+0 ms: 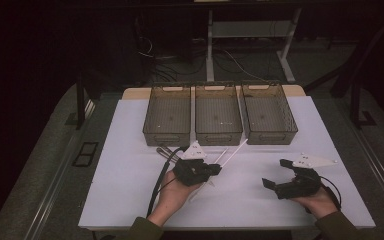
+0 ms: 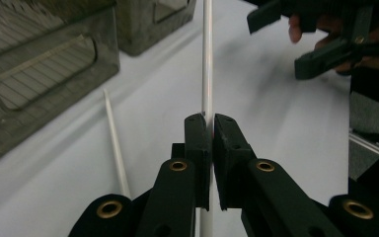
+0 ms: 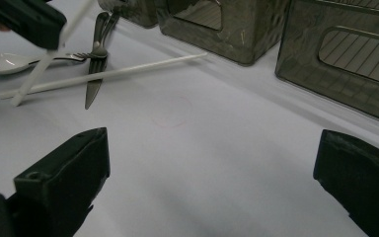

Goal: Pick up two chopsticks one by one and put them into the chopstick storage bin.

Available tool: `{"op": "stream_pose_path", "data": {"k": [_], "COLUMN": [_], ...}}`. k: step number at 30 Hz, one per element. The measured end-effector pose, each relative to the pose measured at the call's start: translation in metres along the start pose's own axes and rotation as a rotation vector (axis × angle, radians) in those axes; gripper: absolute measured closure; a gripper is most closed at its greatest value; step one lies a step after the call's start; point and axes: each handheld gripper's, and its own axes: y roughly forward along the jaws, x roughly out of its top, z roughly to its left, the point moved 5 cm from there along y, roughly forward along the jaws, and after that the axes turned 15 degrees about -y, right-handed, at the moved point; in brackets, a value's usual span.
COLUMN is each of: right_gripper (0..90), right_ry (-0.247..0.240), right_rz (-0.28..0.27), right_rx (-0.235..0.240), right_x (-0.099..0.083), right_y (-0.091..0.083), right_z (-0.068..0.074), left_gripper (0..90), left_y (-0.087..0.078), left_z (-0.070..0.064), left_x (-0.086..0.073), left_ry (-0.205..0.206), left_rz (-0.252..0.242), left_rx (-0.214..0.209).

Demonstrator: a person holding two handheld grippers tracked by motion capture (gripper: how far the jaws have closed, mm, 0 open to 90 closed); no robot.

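My left gripper point(image 1: 219, 169) is shut on a long white stick point(image 1: 236, 150), which slants up off the white table. In the left gripper view the stick point(image 2: 207, 69) runs straight up between the closed jaws. A second white stick point(image 2: 114, 143) lies flat on the table beside it point(image 3: 103, 74). My right gripper point(image 1: 276, 173) hovers at the right with its jaws wide apart point(image 3: 212, 173) and nothing between them. In the right gripper view the left gripper point(image 3: 19, 19) holds its stick point(image 3: 37, 76) at the top left.
Three dark see-through bins point(image 1: 166, 139) point(image 1: 218, 139) point(image 1: 272, 137) stand in a row at the back of the white table point(image 1: 125, 195). Metal forks point(image 3: 96, 64) and a white spoon point(image 3: 0, 61) lie near the left bin, by the left hand.
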Motion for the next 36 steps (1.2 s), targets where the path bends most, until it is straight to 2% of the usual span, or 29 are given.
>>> {"op": "stream_pose_path", "data": {"k": [4,13,22,27,30,36], "right_gripper": [0.6,0.6,0.6,0.6,0.6,0.6], "right_ry": [0.001,0.003,-0.004,0.002,-0.016,-0.02], "right_rz": [0.002,-0.001,-0.007,-0.007,-0.008,0.018], "right_rx": [0.0,0.006,0.007,0.003,-0.007,-0.007], "right_x": [0.0,0.0,0.0,-0.001,-0.003,-0.009], "right_y": [0.0,0.001,0.006,0.007,0.007,0.002], "right_z": [0.0,0.001,0.003,0.003,0.001,-0.002], "left_gripper": [84.9,85.3,85.2,85.2,85.2,85.2], "left_y": [-0.009,-0.028,-0.052,-0.063,-0.07,-0.082], "left_z": [0.002,0.014,0.04,0.052,0.056,0.063], "left_x": [0.009,0.024,0.05,0.063,0.071,0.086], "left_ry": [-0.004,-0.029,-0.032,-0.034,-0.026,-0.001], "left_rz": [-0.049,-0.119,-0.18,-0.199,-0.199,-0.193], "left_rx": [-0.009,-0.01,-0.008,-0.01,-0.003,0.011]}}
